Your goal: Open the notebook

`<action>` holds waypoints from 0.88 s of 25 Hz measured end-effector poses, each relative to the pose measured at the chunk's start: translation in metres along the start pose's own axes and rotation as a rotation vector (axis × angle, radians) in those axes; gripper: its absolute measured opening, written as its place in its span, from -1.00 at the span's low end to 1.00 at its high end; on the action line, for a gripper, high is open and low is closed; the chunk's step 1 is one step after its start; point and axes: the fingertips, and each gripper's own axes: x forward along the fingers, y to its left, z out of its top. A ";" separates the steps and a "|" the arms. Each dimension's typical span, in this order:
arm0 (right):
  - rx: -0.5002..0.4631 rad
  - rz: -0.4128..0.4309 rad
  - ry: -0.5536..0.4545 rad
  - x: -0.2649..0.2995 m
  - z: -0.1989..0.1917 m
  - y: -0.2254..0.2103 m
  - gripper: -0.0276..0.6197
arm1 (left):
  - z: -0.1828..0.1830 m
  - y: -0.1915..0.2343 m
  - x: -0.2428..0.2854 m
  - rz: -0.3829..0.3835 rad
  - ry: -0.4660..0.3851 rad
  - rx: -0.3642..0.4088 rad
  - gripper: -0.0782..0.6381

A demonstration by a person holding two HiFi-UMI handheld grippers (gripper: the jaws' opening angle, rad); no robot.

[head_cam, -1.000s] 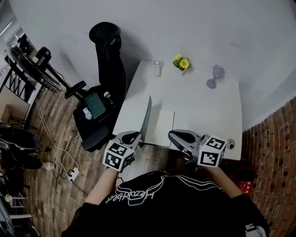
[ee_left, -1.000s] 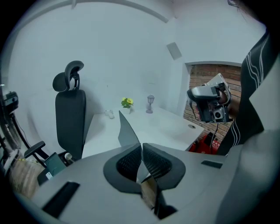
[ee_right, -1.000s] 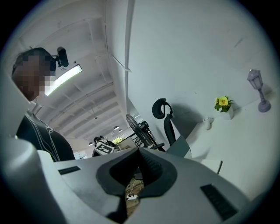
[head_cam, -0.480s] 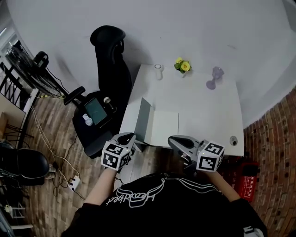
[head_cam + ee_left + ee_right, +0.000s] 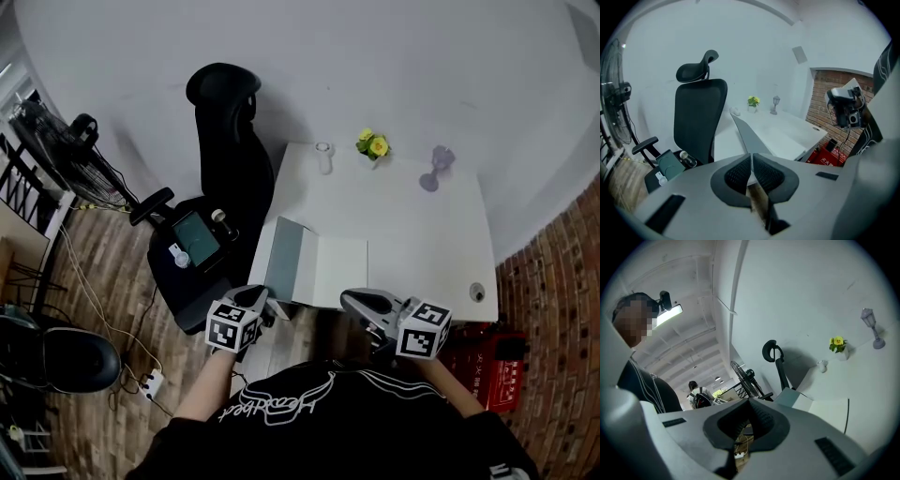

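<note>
A black office chair [image 5: 228, 159] stands left of the left gripper [image 5: 751, 161], whose jaws pinch the grey cover [image 5: 284, 259] of the notebook [image 5: 336, 272], which lies open on the white table [image 5: 422, 234] just ahead. Further right, the right gripper [image 5: 357, 302] hovers at the table's near edge, its jaws together on nothing.

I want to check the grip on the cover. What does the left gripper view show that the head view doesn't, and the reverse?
Only the left gripper view: the left tool shut on the edge of the grey notebook cover. Only the head view: the power strip on the floor, and the whole notebook from above. Both: the black office chair, the yellow flowers and the right tool.
</note>
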 end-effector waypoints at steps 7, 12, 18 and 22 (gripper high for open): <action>0.009 0.000 -0.011 0.007 0.000 -0.007 -0.91 | -0.024 0.021 0.013 0.012 0.031 -0.092 -0.67; 0.015 -0.007 -0.005 0.008 -0.003 -0.014 -0.91 | -0.045 0.034 0.023 0.029 0.071 -0.137 -0.67; 0.028 -0.009 0.009 0.013 -0.008 -0.014 -0.91 | -0.066 0.042 0.034 0.022 0.097 -0.171 -0.66; 0.015 -0.020 0.027 0.010 -0.007 -0.014 -0.91 | -0.074 0.043 0.039 0.019 0.116 -0.178 -0.66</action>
